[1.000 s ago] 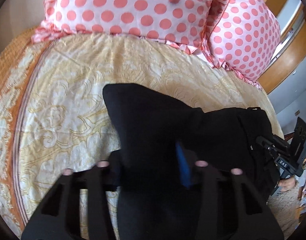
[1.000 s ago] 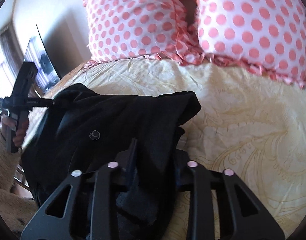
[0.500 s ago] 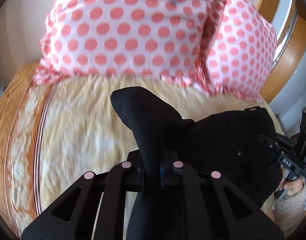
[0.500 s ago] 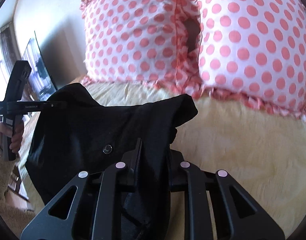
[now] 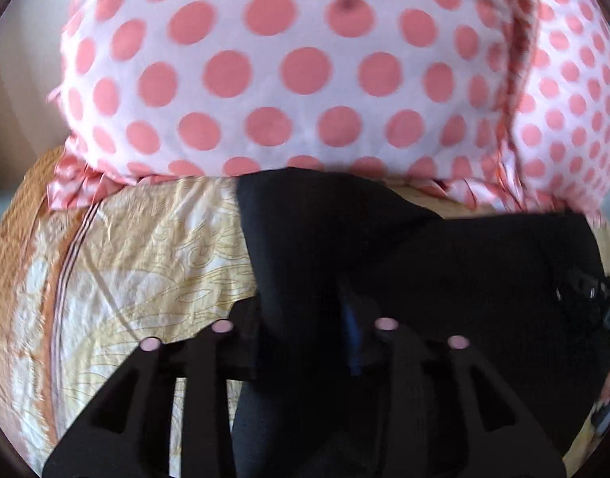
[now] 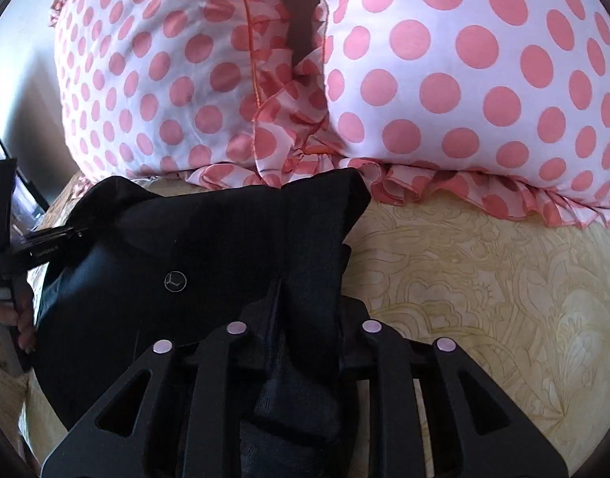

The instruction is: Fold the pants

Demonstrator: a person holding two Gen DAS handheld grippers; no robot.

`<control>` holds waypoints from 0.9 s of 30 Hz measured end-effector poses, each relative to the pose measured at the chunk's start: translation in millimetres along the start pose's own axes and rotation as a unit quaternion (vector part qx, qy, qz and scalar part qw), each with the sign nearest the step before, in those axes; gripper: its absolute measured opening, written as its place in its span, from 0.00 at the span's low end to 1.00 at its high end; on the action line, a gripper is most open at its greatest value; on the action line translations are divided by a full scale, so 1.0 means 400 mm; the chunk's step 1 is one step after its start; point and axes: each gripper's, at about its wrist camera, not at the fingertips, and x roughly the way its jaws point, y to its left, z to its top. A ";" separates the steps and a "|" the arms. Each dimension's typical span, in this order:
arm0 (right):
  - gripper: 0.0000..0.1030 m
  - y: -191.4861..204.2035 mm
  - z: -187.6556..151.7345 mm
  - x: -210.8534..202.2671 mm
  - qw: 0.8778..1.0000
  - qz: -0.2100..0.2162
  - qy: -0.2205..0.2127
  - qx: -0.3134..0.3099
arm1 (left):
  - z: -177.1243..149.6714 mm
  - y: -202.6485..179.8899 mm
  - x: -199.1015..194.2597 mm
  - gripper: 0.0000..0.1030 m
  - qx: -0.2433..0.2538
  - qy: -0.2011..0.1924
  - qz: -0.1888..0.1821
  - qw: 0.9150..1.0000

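Both grippers grip the black pants point(image 5: 404, 263) at the far end of the yellow patterned bedspread point(image 5: 145, 255), just before two pink polka-dot pillows point(image 5: 273, 71). The left gripper point(image 5: 303, 328) has its jaws closed on a bunched edge; the right gripper point(image 6: 301, 328) likewise clamps a fold near the button point(image 6: 174, 281).

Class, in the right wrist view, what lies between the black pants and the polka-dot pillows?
Almost nothing: the pants reach the pillows' frill; only a sliver of bedspread shows there.
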 end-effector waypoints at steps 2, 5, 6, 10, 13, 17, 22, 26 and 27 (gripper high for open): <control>0.46 0.011 -0.003 -0.001 0.999 -0.032 -0.002 -0.010 | 0.007 0.023 -0.007 0.53 -0.026 0.001 0.003 1.000; 0.65 -0.001 -0.016 -0.038 0.997 -0.075 -0.007 0.002 | -0.001 0.045 -0.071 0.57 -0.035 -0.022 0.031 0.999; 0.65 -0.009 -0.023 -0.055 0.997 -0.079 -0.015 0.007 | -0.007 0.045 -0.097 0.63 -0.032 -0.032 0.042 0.998; 0.66 -0.019 -0.073 -0.182 0.990 -0.119 -0.077 0.020 | -0.098 0.010 -0.260 0.87 -0.001 -0.097 0.049 0.994; 0.66 0.052 -0.130 -0.250 0.992 -0.080 -0.098 -0.021 | -0.193 -0.058 -0.332 0.91 0.021 -0.097 0.009 0.995; 0.66 0.170 -0.205 -0.257 0.992 -0.040 -0.078 -0.089 | -0.282 -0.135 -0.328 0.91 0.053 -0.072 -0.021 0.996; 0.68 0.204 -0.237 -0.167 0.992 -0.067 0.004 -0.108 | -0.355 -0.180 -0.225 0.92 0.074 0.006 -0.018 0.997; 0.73 0.198 -0.245 -0.154 0.994 -0.066 -0.001 -0.088 | -0.356 -0.181 -0.208 0.98 0.069 0.004 -0.017 0.997; 0.75 0.195 -0.243 -0.153 0.994 -0.066 0.000 -0.085 | -0.353 -0.180 -0.208 0.98 0.067 0.005 -0.019 0.998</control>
